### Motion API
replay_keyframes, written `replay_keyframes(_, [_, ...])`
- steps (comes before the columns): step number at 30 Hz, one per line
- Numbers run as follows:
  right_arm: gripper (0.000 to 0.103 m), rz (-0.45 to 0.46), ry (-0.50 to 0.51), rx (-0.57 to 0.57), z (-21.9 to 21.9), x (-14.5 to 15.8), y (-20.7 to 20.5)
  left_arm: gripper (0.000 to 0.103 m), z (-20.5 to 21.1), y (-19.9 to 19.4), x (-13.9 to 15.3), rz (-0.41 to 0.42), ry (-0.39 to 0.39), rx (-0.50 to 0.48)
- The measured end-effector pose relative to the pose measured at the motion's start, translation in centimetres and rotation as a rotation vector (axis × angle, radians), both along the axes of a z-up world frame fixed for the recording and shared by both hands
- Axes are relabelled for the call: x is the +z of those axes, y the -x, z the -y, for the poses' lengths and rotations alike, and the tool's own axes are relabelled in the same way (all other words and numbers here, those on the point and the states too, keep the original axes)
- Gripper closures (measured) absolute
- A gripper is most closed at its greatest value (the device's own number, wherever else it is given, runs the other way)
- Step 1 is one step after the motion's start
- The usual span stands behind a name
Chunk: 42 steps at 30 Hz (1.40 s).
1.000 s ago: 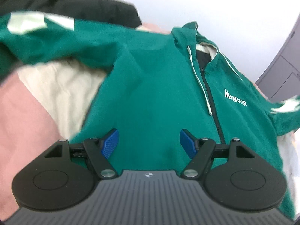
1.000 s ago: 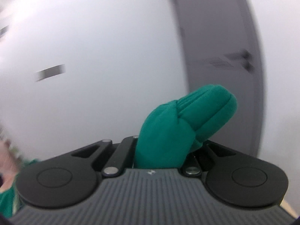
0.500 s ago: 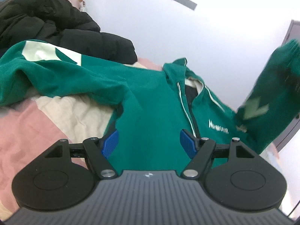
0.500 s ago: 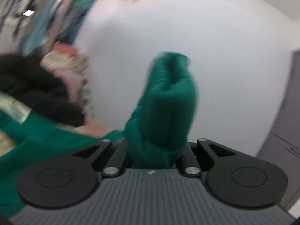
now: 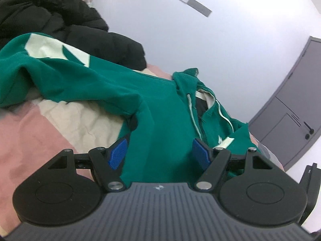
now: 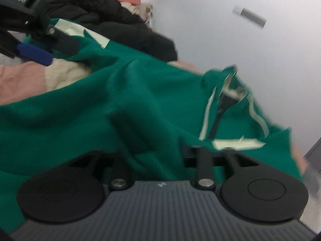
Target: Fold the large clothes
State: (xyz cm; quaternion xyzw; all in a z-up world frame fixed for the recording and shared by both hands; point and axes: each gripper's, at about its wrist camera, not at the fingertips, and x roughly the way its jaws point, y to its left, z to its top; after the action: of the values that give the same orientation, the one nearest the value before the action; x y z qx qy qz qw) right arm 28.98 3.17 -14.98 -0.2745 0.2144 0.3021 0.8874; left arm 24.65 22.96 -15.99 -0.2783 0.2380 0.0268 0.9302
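A green zip hoodie (image 5: 160, 104) lies front up on the bed, its left sleeve (image 5: 50, 66) with a pale patch spread out to the left. My left gripper (image 5: 160, 152) hovers open over the hoodie's lower body, with nothing between its blue pads. The other sleeve (image 5: 238, 138) lies folded across the chest. In the right wrist view, my right gripper (image 6: 160, 156) sits low over the hoodie (image 6: 100, 104). Its jaws are opening, and loose green sleeve cloth lies between them and hides the pads. One blue fingertip (image 6: 34, 55) of the left gripper shows at top left.
A black puffer jacket (image 5: 60, 20) is heaped behind the hoodie against the white wall. The pink and cream bed cover (image 5: 40, 136) shows to the left. A grey door (image 5: 291, 120) stands at the right.
The right gripper swung down from mid-air to the hoodie's chest with the green sleeve, and its jaws have parted. The sleeve now lies across the front. The left gripper shifted a little and stays open.
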Motion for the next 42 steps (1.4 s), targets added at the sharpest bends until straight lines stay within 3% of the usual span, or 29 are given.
replay_keyframes(2, [0.031,-0.038,-0.034,-0.002,0.4,-0.6,0.5,0.027,0.5,-0.1,0.0,0.012,-0.013,-0.023])
replay_keyframes(9, [0.031,-0.244,-0.161,-0.003,3.7,0.1,1.9,0.027,2.3,0.1,0.4,0.046,-0.048,-0.100])
replay_keyframes(14, [0.031,-0.282,-0.230,0.012,6.6,0.7,4.0,0.027,3.9,0.3,0.4,0.029,-0.033,-0.162])
replay_keyframes(21, [0.031,-0.322,-0.355,-0.209,9.0,0.5,0.8,0.028,7.1,-1.1,-1.3,-0.030,-0.104,-0.241])
replay_keyframes(24, [0.031,-0.318,-0.422,-0.304,9.8,0.0,-1.3,0.033,8.3,-2.3,-2.6,-0.065,-0.143,-0.277])
replay_keyframes(29, [0.034,-0.336,-0.432,-0.358,9.8,-1.5,-3.1,0.044,9.6,-4.0,-4.5,-0.155,-0.222,-0.294])
replay_keyframes(35, [0.041,-0.395,-0.394,-0.402,9.5,-3.7,-4.6,0.044,9.9,-4.4,-5.7,-0.203,-0.259,-0.295])
replay_keyframes(42, [0.041,-0.425,-0.372,-0.418,9.5,-4.8,-4.6,0.043,9.1,-3.8,-4.9,-0.179,-0.209,-0.263])
